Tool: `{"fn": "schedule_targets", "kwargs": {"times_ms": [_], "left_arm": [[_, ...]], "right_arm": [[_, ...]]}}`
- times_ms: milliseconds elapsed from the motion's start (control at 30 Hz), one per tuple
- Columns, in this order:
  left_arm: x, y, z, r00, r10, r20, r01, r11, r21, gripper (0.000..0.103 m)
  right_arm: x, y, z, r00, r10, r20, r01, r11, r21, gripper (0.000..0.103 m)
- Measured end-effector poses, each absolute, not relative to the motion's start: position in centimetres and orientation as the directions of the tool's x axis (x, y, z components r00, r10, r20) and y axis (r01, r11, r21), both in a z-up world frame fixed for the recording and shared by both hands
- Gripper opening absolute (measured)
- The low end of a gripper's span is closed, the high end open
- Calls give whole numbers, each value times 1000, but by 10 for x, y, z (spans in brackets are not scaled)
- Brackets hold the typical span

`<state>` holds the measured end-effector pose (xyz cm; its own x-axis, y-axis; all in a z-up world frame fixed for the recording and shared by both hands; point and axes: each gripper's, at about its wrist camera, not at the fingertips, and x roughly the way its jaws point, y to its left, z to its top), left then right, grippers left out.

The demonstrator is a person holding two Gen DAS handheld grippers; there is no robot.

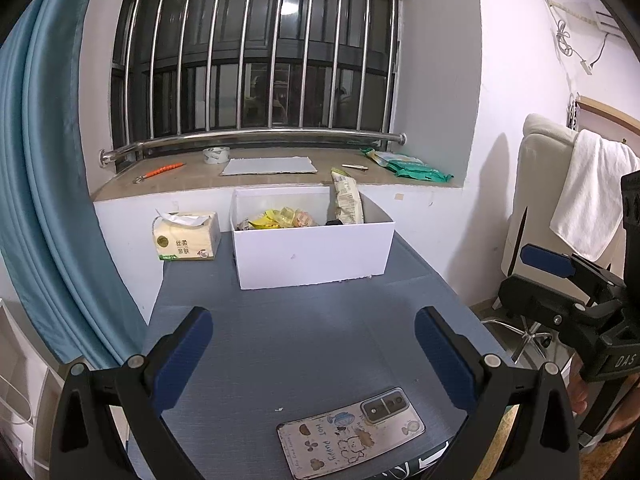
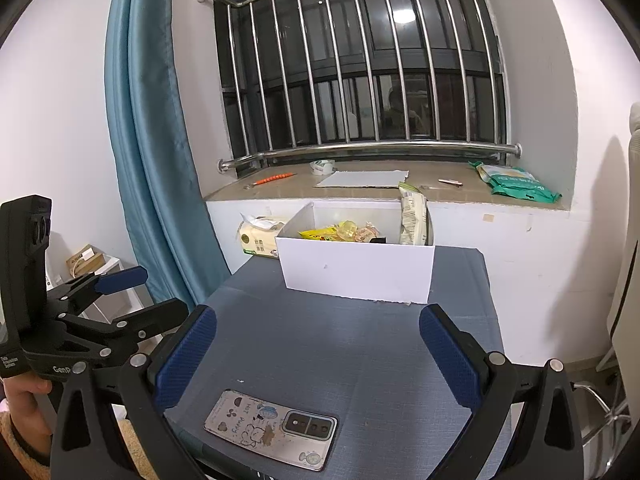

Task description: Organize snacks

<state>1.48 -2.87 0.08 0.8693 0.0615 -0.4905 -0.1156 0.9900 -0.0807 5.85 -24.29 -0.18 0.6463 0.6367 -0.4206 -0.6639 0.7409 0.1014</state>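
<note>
A blue curtain (image 1: 48, 200) is seen hanging at the far left, beside a barred window. On the sill (image 1: 280, 176) below the bars, an orange-handled tool (image 1: 162, 171), a roll of tape (image 1: 216, 155), a grey sheet (image 1: 270, 167) and a green packet (image 1: 412, 166) are laid out in that order.

On the blue-grey table (image 1: 304, 328), a tissue pack (image 1: 187, 237) is placed at the far left corner, just beside the white box (image 1: 312, 254). The snacks (image 1: 280, 218) are gathered inside the box: yellow and clear wrappers are heaped on its floor, and a tall snack bag (image 1: 347, 200) is propped upright against its right wall, its top rising above the rim.

The left gripper (image 1: 314, 356) is held low over the near part of the table with its jaws spread wide and nothing between them. A phone (image 1: 352, 432) in a cartoon case is lying flat on the table below it. The right gripper (image 2: 318, 356) is likewise held wide open and empty above the near edge. A white towel (image 1: 588, 196) is draped over a chair at the far right.
</note>
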Motion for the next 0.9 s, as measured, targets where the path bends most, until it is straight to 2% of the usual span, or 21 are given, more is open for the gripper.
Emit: {"fn": "schedule_targets", "kwargs": {"times_ms": [900], "left_arm": [[15,-30,-2,864,66,-498,-114,991,-66,103]], "right_arm": [[56,-243,-4,637,643,-426,-674,732,98,103]]}}
